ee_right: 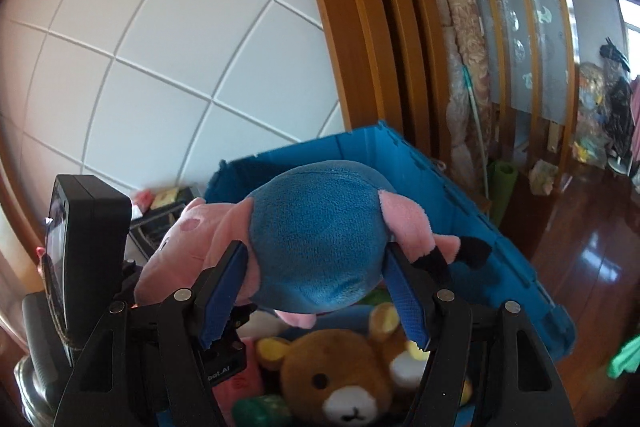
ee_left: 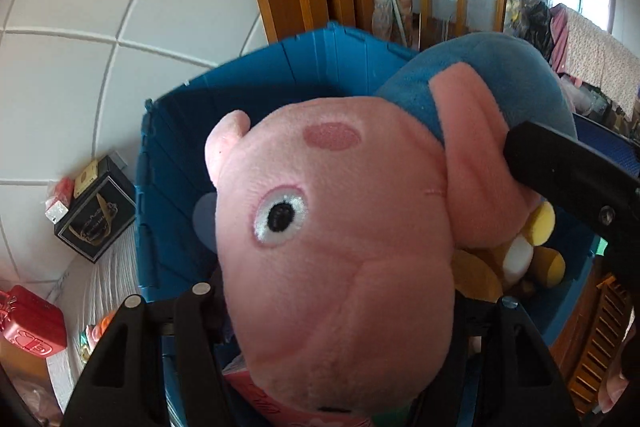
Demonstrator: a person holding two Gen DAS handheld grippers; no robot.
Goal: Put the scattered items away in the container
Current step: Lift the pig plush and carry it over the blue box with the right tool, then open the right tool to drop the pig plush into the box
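A pink pig plush in a blue dress (ee_left: 332, 227) hangs over the open blue crate (ee_left: 248, 75). My left gripper (ee_left: 352, 303) is shut on its head, which fills the space between the two black fingers. My right gripper (ee_right: 316, 291) is shut on the blue body (ee_right: 316, 235), its blue pads (ee_right: 224, 291) pressing in from both sides. One black finger (ee_left: 560, 175) of the right gripper shows at the right edge. Inside the crate (ee_right: 460, 195) lies a brown teddy bear (ee_right: 340, 379) among other soft toys. The left gripper's black body (ee_right: 80, 247) shows at the left.
A black box with gold print (ee_left: 96, 219) and a red case (ee_left: 32, 323) sit left of the crate by the white tiled wall. A wooden door frame (ee_right: 360, 27) and rolled mats (ee_right: 468, 67) stand behind it. Shiny wooden floor (ee_right: 592, 267) lies to the right.
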